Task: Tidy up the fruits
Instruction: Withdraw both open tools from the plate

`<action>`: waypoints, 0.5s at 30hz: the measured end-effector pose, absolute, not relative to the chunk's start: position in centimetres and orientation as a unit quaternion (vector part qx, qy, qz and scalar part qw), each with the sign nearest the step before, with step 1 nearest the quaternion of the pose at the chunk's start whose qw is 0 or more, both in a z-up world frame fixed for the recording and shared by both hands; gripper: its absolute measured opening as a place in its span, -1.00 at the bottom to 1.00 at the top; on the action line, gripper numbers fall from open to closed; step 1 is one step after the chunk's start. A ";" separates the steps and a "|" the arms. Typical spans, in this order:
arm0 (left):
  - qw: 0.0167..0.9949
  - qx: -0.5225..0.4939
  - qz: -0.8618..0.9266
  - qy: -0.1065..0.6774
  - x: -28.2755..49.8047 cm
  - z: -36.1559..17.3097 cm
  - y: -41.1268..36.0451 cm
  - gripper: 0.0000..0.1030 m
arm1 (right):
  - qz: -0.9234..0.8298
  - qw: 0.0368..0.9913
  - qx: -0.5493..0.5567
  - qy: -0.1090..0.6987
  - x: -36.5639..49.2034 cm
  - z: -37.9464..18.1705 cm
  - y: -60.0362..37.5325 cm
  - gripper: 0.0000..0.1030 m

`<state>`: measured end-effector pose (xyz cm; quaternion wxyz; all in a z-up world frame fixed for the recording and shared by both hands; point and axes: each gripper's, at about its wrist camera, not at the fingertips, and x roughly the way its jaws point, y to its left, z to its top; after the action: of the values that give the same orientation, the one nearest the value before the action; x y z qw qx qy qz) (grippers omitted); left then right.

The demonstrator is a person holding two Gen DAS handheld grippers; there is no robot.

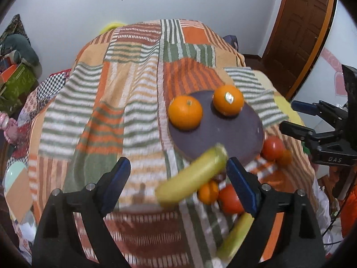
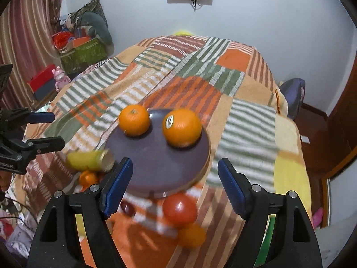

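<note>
Two oranges point(image 1: 185, 112) on plate point(image 1: 234, 134); both tongs gape wide, empty. Left tongs point(image 1: 178, 174) over banana point(image 1: 191, 178) at plate's near edge: straddle middle, squeeze gently.

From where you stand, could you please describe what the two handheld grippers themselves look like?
Both are alike. The left gripper and the right gripper each have a matte black plastic frame with triangular cut-outs, silver pivot pins and two fingers lined with ribbed blue pads. Seen from the side, the right gripper's body carries white lettering reading DAS; the left one's lettering is only partly legible. No sleeves or hands show.
</note>
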<state>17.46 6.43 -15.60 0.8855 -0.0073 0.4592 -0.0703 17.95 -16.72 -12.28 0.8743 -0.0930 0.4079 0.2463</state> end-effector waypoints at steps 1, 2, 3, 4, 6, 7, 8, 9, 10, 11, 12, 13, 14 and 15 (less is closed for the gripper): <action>0.884 -0.007 -0.069 0.463 16.7 -15.9 6.6 0.72 | 0.246 0.874 -0.092 0.409 17.4 -12.5 -16.9 0.47; 0.882 -0.007 -0.067 0.467 16.1 -16.4 6.7 0.72 | 0.246 0.873 -0.091 0.412 16.8 -12.7 -16.9 0.48; 0.880 -0.007 -0.065 0.470 15.8 -16.7 6.8 0.72 | 0.246 0.871 -0.090 0.415 16.2 -13.0 -17.0 0.48; 0.878 -0.007 -0.062 0.475 15.3 -17.1 7.0 0.72 | 0.245 0.870 -0.090 0.419 15.6 -13.4 -17.0 0.48; 0.871 -0.009 -0.056 0.488 14.2 -18.4 7.4 0.72 | 0.243 0.866 -0.090 0.428 14.6 -14.3 -16.9 0.48; 0.868 -0.009 -0.053 0.493 13.8 -18.9 7.4 0.72 | 0.242 0.864 -0.090 0.432 14.0 -14.6 -16.9 0.48; 0.865 -0.008 -0.051 0.500 13.4 -19.5 7.5 0.72 | 0.242 0.862 -0.090 0.436 13.7 -14.9 -16.9 0.48; 0.863 -0.007 -0.049 0.503 13.0 -19.9 7.6 0.72 | 0.240 0.860 -0.089 0.442 13.2 -15.4 -16.8 0.48; 0.860 -0.004 -0.045 0.508 12.3 -20.5 7.8 0.72 | 0.239 0.858 -0.088 0.447 13.0 -15.7 -16.8 0.48; 0.859 -0.001 -0.043 0.509 11.9 -20.8 7.8 0.72 | 0.238 0.856 -0.086 0.451 12.7 -16.0 -16.8 0.48; 0.859 -0.001 -0.042 0.511 11.7 -21.0 7.9 0.72 | 0.237 0.854 -0.084 0.455 12.3 -16.3 -16.8 0.48; 0.858 0.000 -0.043 0.512 11.1 -21.3 8.0 0.72 | 0.237 0.853 -0.083 0.458 11.8 -16.6 -16.8 0.48; 0.857 0.000 -0.044 0.513 10.9 -21.5 8.1 0.72 | 0.237 0.851 -0.081 0.461 11.5 -16.8 -16.8 0.48; 0.857 0.001 -0.045 0.514 10.6 -21.6 8.1 0.72 | 0.237 0.849 -0.080 0.466 11.4 -17.1 -16.8 0.48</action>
<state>10.61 8.10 -21.61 0.8567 0.0008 0.5138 -0.0453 11.36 -16.82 -17.14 0.8491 -0.0796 0.4656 0.2366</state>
